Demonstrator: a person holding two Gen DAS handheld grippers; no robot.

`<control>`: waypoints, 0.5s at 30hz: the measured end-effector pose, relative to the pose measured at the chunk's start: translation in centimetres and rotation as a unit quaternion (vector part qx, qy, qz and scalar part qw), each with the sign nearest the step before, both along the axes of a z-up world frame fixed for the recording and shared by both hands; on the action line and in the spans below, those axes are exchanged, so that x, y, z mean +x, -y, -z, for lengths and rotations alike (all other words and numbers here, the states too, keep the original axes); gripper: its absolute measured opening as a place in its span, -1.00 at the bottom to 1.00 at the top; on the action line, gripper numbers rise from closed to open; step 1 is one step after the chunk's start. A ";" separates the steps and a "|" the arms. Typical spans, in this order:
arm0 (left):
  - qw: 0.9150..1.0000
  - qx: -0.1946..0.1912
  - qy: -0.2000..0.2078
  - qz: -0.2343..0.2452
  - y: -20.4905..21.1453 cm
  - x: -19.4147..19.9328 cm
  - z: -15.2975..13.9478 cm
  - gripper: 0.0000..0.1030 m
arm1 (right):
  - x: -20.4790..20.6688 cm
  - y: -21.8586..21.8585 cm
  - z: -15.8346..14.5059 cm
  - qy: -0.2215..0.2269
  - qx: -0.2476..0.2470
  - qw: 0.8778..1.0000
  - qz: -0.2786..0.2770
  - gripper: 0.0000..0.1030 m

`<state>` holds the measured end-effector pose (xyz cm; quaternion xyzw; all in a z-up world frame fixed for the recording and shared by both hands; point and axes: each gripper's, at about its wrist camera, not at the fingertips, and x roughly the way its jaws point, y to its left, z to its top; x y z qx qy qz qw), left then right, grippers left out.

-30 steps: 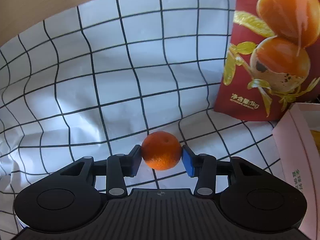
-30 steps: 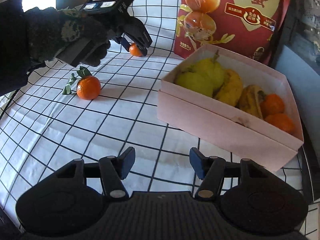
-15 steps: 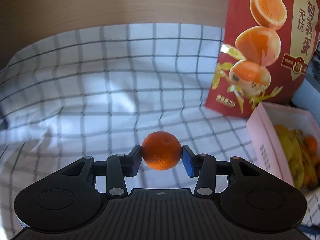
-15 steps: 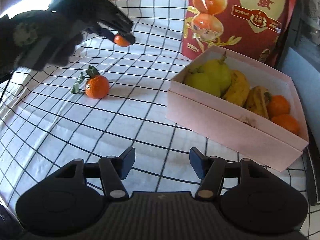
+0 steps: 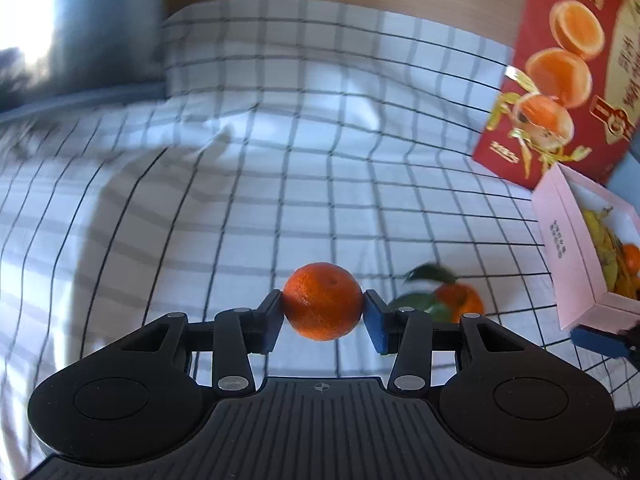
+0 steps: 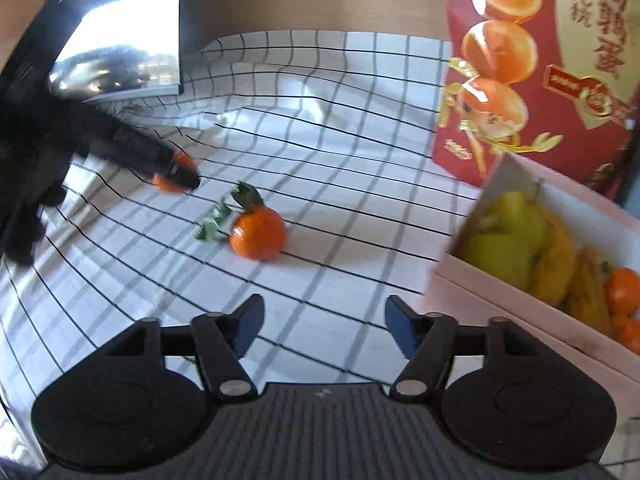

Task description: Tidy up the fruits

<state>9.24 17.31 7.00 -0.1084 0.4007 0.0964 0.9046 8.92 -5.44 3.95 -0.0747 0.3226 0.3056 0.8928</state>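
Loose mandarins: two. One leafless mandarin [image 5: 323,301] sits in the left gripper [image 5: 323,310]; one leafy mandarin [image 6: 258,233] lies on the checked cloth [image 6: 340,152].
Boxed fruit: the pink box [image 6: 516,300] holds one green pear [image 6: 506,240], two yellow bananas [image 6: 558,258] and at least two small oranges [image 6: 622,292]; further pieces cannot be told apart.
Packaging: one red egg bag [image 6: 536,68] stands upright at 12 o'clock of the box, just behind it.
Left claw: both blue pads press the leafless mandarin's sides, clamped and clear of the cloth. In the left wrist view the leafy mandarin lies at 3 o'clock of it, partly behind the right finger.
Right claw: the right gripper [image 6: 324,326] stands spread, jaws just widened, nothing between the pads, only cloth below. The leafy mandarin lies at 11 o'clock of it, apart from the fingers; the box is at 2 o'clock.
Change, left: a second ago the held fruit hung before bare cloth and the bag; the leafy mandarin and the box's interior have now entered the left wrist view.
Change, right: the leafy mandarin now shows nearer the centre of the right wrist view, and the box has slid toward the right edge.
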 end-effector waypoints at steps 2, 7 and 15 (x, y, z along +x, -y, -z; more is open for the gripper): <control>1.000 -0.020 -0.005 -0.014 -0.7 -1.0 0.6 -0.06 | 0.8 -1.2 0.2 -0.014 0.002 1.000 -0.006 0.36; 0.999 -0.034 -0.014 -0.039 -2.0 -3.3 1.4 -0.06 | 2.4 -4.9 0.4 -0.008 -0.005 1.000 -0.029 0.36; 0.997 -0.052 -0.019 -0.058 -3.0 -4.6 1.9 -0.06 | 4.4 -8.9 0.1 -0.030 0.023 0.999 -0.013 0.36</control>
